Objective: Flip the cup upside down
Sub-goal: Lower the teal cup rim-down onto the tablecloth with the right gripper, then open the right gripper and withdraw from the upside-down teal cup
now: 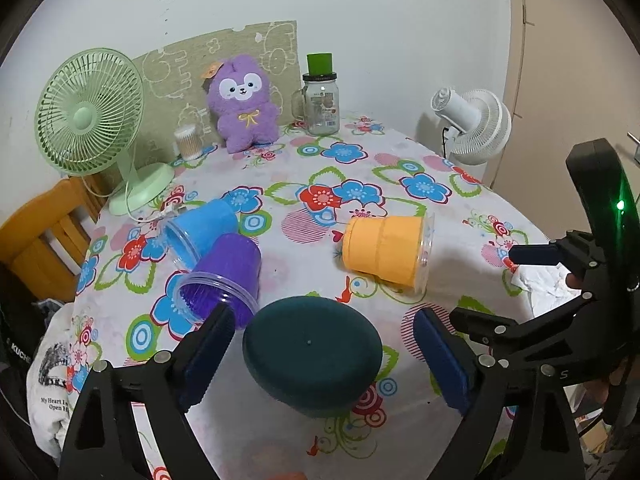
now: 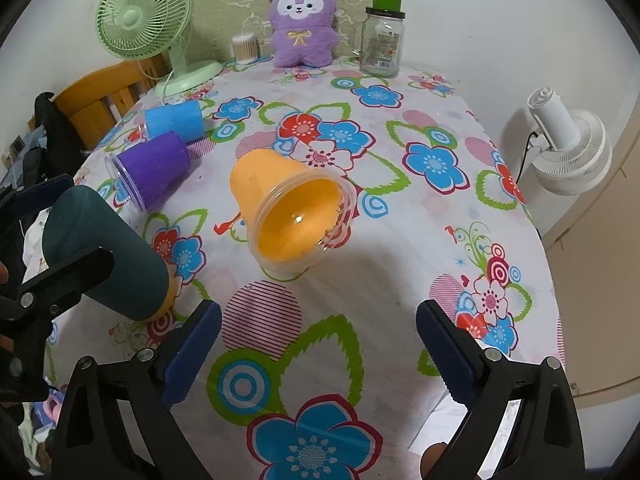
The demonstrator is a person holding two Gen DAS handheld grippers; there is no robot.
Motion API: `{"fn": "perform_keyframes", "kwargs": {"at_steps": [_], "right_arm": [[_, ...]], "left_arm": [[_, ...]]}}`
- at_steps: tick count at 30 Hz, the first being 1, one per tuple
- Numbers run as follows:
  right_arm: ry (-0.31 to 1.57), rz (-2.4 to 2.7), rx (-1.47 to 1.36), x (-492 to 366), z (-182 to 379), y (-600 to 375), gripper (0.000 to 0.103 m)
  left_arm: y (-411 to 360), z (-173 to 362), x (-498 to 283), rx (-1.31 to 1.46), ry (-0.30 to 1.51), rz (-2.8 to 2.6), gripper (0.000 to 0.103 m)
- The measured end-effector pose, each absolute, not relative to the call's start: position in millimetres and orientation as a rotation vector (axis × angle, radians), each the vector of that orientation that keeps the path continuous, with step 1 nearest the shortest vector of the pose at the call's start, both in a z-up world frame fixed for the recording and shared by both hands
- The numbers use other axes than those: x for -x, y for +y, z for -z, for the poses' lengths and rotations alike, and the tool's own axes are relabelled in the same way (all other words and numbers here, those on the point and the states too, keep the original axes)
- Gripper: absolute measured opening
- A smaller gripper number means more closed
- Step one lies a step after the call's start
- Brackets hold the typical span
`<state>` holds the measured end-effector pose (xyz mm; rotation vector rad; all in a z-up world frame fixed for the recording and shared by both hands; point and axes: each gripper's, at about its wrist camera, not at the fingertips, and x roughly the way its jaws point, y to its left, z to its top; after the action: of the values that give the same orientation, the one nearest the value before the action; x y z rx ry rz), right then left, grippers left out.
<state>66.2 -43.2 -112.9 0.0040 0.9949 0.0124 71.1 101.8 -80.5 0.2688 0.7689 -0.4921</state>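
A dark green cup [image 1: 312,354] stands upside down on the flowered tablecloth, between the fingers of my open left gripper [image 1: 324,354], which do not touch it. It also shows in the right wrist view [image 2: 100,252] at the left. An orange cup [image 1: 386,250] lies on its side, mouth toward the right; in the right wrist view [image 2: 288,208] its mouth faces me. A purple cup [image 1: 224,280] and a blue cup [image 1: 202,230] lie on their sides at the left. My right gripper [image 2: 320,354] is open and empty, short of the orange cup.
A green fan [image 1: 92,116], a cotton swab jar [image 1: 188,142], a purple plush toy [image 1: 242,104] and a glass jar [image 1: 322,98] stand along the back of the table [image 2: 400,264]. A white fan [image 1: 476,124] stands off its right edge. A wooden chair [image 1: 36,236] is at the left.
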Motion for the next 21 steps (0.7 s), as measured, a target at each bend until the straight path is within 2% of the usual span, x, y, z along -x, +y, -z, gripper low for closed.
{"fn": "perform_keyframes", "kwargs": {"at_steps": [5,15,21], "right_arm": [[0.983,-0.011,0.020,-65.9,107.3,-36.9,0.099],[0.911,-0.018,0.078,-65.9,79.1,-9.0,0.099],[0.831,-0.022,0.141,-64.8,53.8,16.8,0.103]], "left_arm": [[111.1,74.8,-68.5,-0.222,0.758,0.492,0.093],[145.5,55.6,-52.9,-0.111,0.699,0.426,0.101],[170.4,42.7,-44.6,-0.034,0.656,0.385,0.103]]}}
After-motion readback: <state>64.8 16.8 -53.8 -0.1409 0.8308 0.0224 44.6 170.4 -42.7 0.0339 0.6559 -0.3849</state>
